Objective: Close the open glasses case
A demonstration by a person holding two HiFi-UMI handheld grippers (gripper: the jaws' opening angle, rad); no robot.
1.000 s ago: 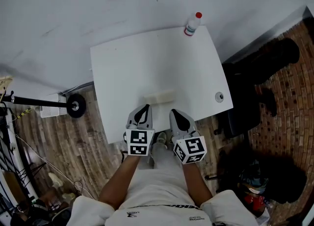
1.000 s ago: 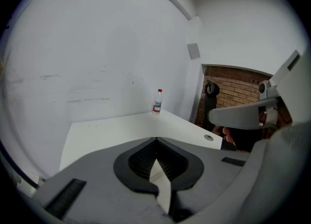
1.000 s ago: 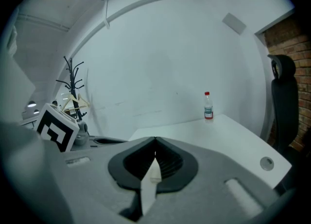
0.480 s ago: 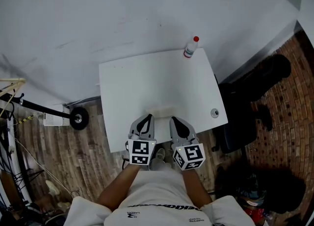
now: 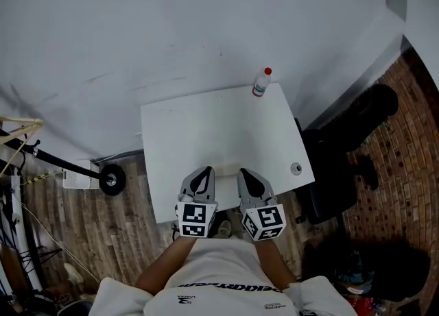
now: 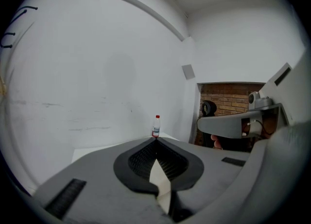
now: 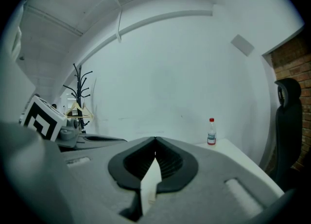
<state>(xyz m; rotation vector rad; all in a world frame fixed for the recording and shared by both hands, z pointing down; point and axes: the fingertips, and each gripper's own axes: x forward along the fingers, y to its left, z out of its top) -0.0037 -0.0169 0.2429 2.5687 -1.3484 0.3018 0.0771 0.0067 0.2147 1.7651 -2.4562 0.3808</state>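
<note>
On the head view both tools sat low in the middle of the frame, at the near edge of the white table. The left gripper and the right gripper lay side by side, close but not touching, noses pointing up the frame.

Through its own camera the left gripper's jaws met at the tips, with nothing gripped between them. Behind the tips the pads curved apart, and a cream sliver showed through that gap. The right gripper read the same way: tips together, nothing held, a like cream sliver in the gap behind them.

I could not tell whether that sliver was the glasses case or the tabletop. In the head view I could not pick the case out either. If it was there, it lay at the near table edge by the gripper noses.

A red-capped bottle stood upright at the table's far right corner, and a small round object sat near its right edge.
</note>
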